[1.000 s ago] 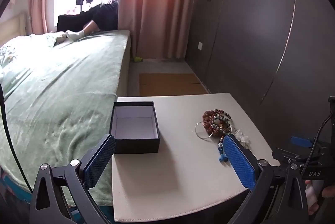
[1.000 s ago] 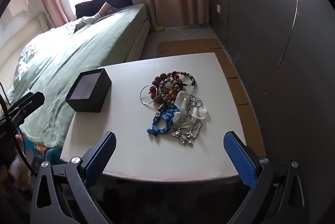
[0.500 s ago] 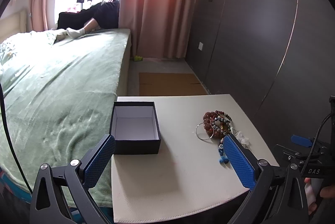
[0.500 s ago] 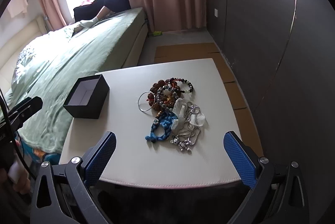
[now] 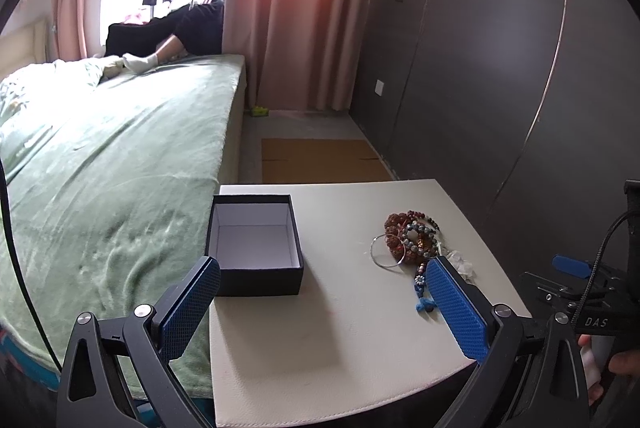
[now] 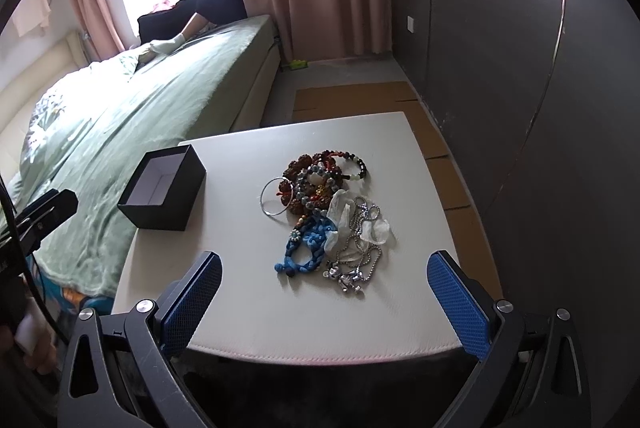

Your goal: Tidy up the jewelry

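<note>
- Two grippers hang short of the near edge of the white table [image 6: 360,316], both with their blue pads spread wide and nothing between them; the left gripper [image 5: 320,308] faces the box side, the right gripper [image 6: 324,296] faces the jewelry.
- Nothing has gone into the black box [image 6: 162,193] yet: it stands open and empty at the table's left edge, beside the green bed [image 5: 112,163].
- All the jewelry sits in one tangled heap [image 6: 324,211] right of the box and well apart from it: brown and dark bead bracelets [image 6: 320,167] at the far end, a thin silver bangle [image 6: 276,201] on the left, a blue braided cord [image 6: 308,248] and a silver chain [image 6: 356,260] nearest the right gripper.
- My guess is the step in hand is the first pick, and the right gripper is better placed for it.
- Best to start at an outlying piece. The bangle lies flat, so the pads would need to come down across its rim, not flat over the hoop.
- The blue cord looks soft and thick, likely the easiest thing to pinch.
- Lift slowly: the chain overlaps clear plastic bits [image 6: 376,230] and the cord, so neighbours may drag along.
- Carry low to the box and release inside its walls.
</note>
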Action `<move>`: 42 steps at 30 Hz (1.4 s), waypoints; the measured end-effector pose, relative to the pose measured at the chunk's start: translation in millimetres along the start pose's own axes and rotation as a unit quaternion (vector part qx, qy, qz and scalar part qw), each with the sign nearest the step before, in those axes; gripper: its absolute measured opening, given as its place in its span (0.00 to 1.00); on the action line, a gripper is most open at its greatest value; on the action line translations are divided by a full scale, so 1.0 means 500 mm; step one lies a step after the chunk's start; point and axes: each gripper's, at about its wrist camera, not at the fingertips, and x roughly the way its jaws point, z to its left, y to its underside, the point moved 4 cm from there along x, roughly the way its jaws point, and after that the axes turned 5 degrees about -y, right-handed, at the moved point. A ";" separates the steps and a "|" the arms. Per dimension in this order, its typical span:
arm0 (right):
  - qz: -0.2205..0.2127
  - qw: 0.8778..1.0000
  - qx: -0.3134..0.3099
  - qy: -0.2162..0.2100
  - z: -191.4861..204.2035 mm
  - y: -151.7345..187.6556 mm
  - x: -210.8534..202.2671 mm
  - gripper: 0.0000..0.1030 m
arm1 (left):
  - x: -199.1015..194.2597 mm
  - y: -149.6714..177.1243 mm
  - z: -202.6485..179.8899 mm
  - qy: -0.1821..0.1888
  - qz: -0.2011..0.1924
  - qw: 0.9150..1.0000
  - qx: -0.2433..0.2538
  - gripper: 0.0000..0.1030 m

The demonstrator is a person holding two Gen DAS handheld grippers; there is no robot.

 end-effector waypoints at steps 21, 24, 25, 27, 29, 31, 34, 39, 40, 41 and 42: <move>-0.009 1.000 -0.003 -0.001 0.004 0.002 -0.014 1.00 | -0.009 0.005 0.002 0.003 -0.006 1.000 -0.004 1.00; -0.008 1.000 -0.001 -0.001 0.003 0.002 -0.013 1.00 | -0.007 0.007 0.003 0.003 -0.004 1.000 -0.005 1.00; -0.007 1.000 0.000 -0.001 0.002 0.003 -0.012 1.00 | -0.007 0.008 0.002 0.002 -0.004 1.000 -0.005 1.00; -0.005 1.000 0.002 0.001 0.000 0.004 -0.009 1.00 | -0.008 0.007 0.003 0.003 -0.004 1.000 -0.004 1.00; -0.003 1.000 0.004 0.002 -0.001 0.004 -0.008 1.00 | -0.006 0.007 0.004 0.003 -0.005 1.000 -0.005 1.00; -0.004 1.000 0.003 0.002 -0.001 0.004 -0.010 1.00 | -0.002 0.008 0.006 0.002 -0.004 1.000 -0.005 1.00; -0.007 1.000 0.004 0.001 -0.002 0.004 -0.012 1.00 | 0.003 0.012 0.005 0.004 0.001 1.000 -0.004 1.00; -0.004 1.000 0.007 0.002 -0.004 0.003 -0.012 1.00 | 0.000 0.008 0.002 0.009 -0.003 1.000 -0.006 1.00; -0.005 1.000 0.009 -0.001 -0.005 0.001 -0.013 1.00 | 0.000 0.007 0.000 0.010 -0.003 1.000 -0.007 1.00; -0.006 1.000 0.013 -0.004 -0.007 -0.001 -0.015 1.00 | 0.001 0.005 -0.001 0.011 -0.003 1.000 -0.010 1.00; -0.007 1.000 0.015 -0.006 -0.008 -0.002 -0.015 1.00 | 0.002 0.003 -0.004 0.012 -0.003 1.000 -0.012 1.00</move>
